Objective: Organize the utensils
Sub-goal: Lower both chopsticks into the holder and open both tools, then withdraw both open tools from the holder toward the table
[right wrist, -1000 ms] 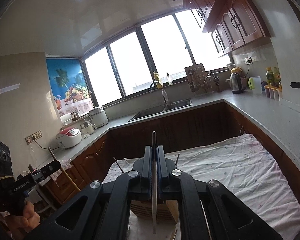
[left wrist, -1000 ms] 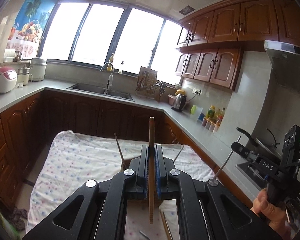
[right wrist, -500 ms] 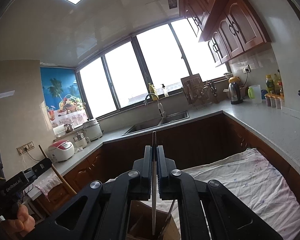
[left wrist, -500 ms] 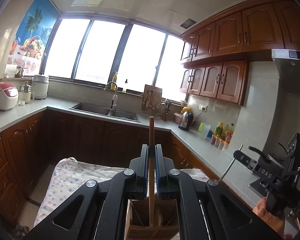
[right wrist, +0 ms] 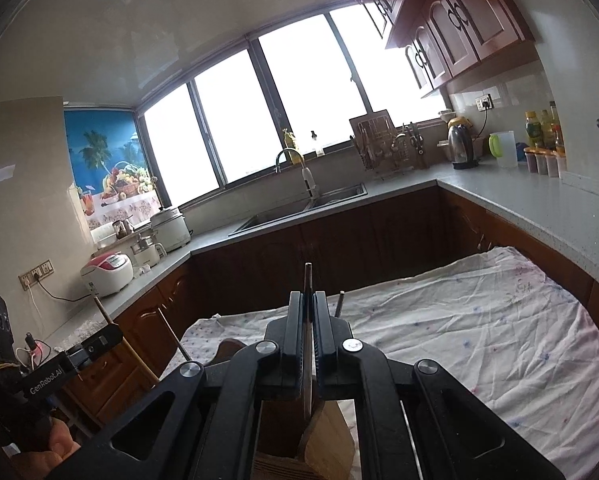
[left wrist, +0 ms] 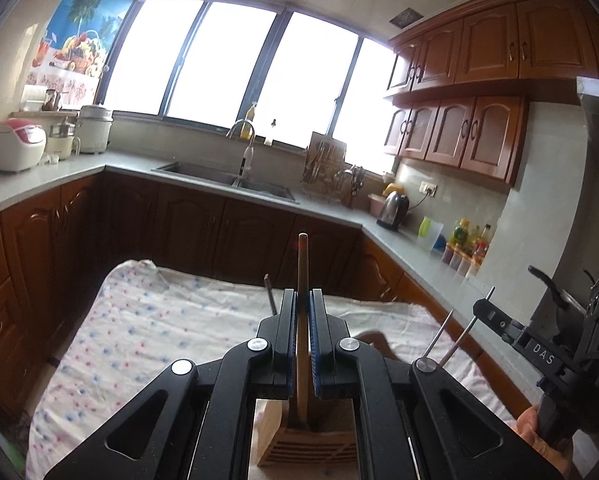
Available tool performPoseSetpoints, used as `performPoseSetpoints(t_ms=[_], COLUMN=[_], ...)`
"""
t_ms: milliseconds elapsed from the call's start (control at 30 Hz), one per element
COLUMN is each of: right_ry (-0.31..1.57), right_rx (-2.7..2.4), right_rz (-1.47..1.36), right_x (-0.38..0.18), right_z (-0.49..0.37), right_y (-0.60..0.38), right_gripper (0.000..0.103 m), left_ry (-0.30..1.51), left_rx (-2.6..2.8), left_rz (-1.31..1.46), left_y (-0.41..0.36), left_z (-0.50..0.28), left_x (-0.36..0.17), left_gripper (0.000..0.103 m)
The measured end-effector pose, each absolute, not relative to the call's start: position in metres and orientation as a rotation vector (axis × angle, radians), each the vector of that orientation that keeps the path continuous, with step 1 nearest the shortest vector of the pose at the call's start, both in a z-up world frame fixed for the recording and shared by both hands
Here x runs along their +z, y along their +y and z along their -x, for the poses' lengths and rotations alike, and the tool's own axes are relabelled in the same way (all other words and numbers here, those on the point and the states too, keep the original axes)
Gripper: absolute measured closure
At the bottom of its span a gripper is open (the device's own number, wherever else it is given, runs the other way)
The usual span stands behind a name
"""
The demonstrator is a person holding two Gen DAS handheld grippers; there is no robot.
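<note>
Both of my grippers have come down since the earlier frames, so the slatted light-wood utensil holder (left wrist: 308, 446) now sits right beneath the tips and the flowered cloth fills more of each view.

My left gripper (left wrist: 301, 344) is clenched on a round brown wooden chopstick (left wrist: 301, 320), held upright, with its lower end down inside the holder's open compartment. My right gripper (right wrist: 308, 340) is clenched on a thin grey metal chopstick (right wrist: 308, 320), also upright, its lower end hanging above the holder (right wrist: 319, 440); I cannot tell whether it has entered. In the left view the right gripper (left wrist: 484, 307) shows at the right edge with a hand (left wrist: 539, 436) on its grip.

More sticks stand up out of the holder: a dark one (left wrist: 270, 294) just left of my left gripper, and two thin metal ones (left wrist: 439, 334) leaning to the right.

Under it all lies the table (left wrist: 151, 320), covered by a wrinkled white cloth with small pink and blue flowers. Beyond it run dark wooden cabinets under a grey stone counter (right wrist: 519, 200) carrying a steel double sink (left wrist: 227, 180), a dish rack (left wrist: 323, 160), a steel kettle (left wrist: 393, 208) and a white and pink rice cooker (left wrist: 15, 144). Wide bright windows (left wrist: 259, 64) fill the far wall.
</note>
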State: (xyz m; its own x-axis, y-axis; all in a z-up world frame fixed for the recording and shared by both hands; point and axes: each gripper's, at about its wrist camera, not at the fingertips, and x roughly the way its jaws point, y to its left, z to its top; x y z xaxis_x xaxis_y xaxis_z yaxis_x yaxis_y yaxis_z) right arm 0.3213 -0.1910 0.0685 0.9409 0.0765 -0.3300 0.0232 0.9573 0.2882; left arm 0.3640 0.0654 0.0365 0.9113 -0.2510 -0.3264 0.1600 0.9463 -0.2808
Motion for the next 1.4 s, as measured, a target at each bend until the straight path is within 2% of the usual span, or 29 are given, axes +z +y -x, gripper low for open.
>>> performPoseSetpoints(t_ms=[633,833,867,900,933,1000,1067,1100,1133,1167,1200,1233,1300,1367,1400], right_ry=[0.422,0.426,0.427,0.427,0.425,0.415,0.404,0.401,0.399,0.396,0.393,0.390,0.389,0.382,0.380], right_rx=[0.027,0.028,0.027,0.025,0.024,0.032,0.032,0.033,0.037,0.037,0.038,0.034,0.030,0.040,0.043], right_rz=[-0.275,-0.281,-0.284,-0.287,-0.291,-0.299,-0.301,-0.306,-0.315,-0.324,-0.331,-0.336,-0.344,-0.359,-0.361], right_x=[0.063,0.063,0.064,0.064,0.065,0.067,0.069,0.070,0.071,0.072,0.073,0.074,0.075,0.077,0.078], right_z=[-0.328,-0.327,-0.326,-0.325,-0.324,-0.320,-0.315,-0.313,-0.311,-0.308,-0.305,-0.302,-0.297,-0.290,-0.286], right_y=[-0.188,-0.189,-0.189,-0.190,-0.191,-0.192,-0.192,-0.193,-0.194,-0.196,-0.197,-0.198,-0.200,-0.202,-0.203], right_gripper=[0.098,0.093,0.091,0.086,0.080,0.059,0.058,0.053,0.049,0.041,0.036,0.035,0.019,0.013,0.012], left_ry=[0.410,0.428,0.431,0.433,0.435,0.434,0.436,0.437,0.436,0.433,0.432,0.434,0.435,0.439,0.440], left_rx=[-0.219,-0.218,-0.217,-0.213,-0.208,-0.199,-0.201,-0.198,-0.193,-0.186,-0.180,-0.174,-0.158,-0.134,-0.121], left_rz=[0.247,0.255,0.256,0.255,0.254,0.259,0.262,0.260,0.259,0.260,0.261,0.264,0.274,0.282,0.283], left_y=[0.077,0.077,0.077,0.077,0.077,0.078,0.078,0.078,0.078,0.077,0.078,0.079,0.081,0.082,0.083], left_z=[-0.363,-0.364,-0.364,-0.364,-0.363,-0.362,-0.360,-0.358,-0.356,-0.353,-0.351,-0.349,-0.342,-0.336,-0.332], left_x=[0.035,0.039,0.039,0.040,0.040,0.041,0.042,0.042,0.043,0.044,0.044,0.043,0.042,0.042,0.042], left_gripper=[0.099,0.098,0.096,0.093,0.085,0.076,0.073,0.070,0.064,0.056,0.053,0.044,0.031,0.013,0.011])
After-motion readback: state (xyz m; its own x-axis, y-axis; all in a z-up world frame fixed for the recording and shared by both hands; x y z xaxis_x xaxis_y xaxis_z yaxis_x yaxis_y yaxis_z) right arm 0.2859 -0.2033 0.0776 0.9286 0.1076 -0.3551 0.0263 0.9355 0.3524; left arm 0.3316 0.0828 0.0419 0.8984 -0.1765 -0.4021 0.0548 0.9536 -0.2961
